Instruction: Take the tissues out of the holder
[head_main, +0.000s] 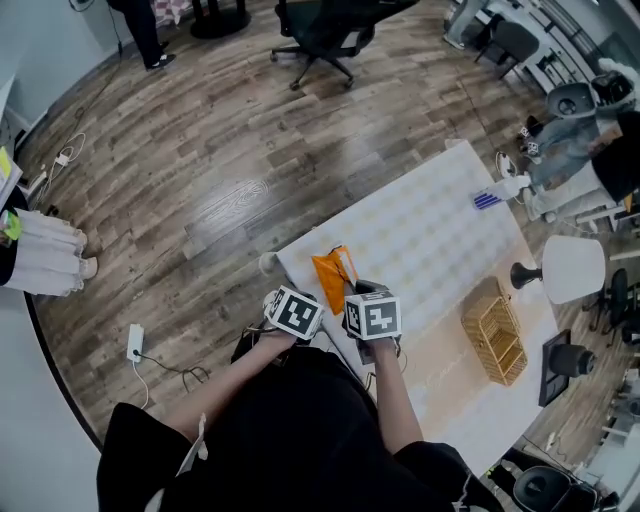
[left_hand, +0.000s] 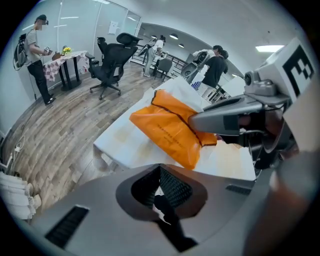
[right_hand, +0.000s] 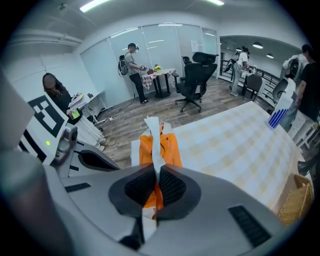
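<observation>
Right gripper (right_hand: 155, 172), jaws clamped on a white tissue (right_hand: 152, 134) standing out of the orange tissue pack (right_hand: 172, 150) just ahead: best pulled straight and slowly, while left gripper (left_hand: 159, 168), jaws closed, steadies the pack.

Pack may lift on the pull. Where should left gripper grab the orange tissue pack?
Likely the left edge of the orange tissue pack, from the left: it is soft and flattish, and the right gripper, shut on the white tissue, crowds its right side.

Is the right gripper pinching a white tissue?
Yes, the right gripper is shut on a white tissue sticking out of the orange pack.
</observation>
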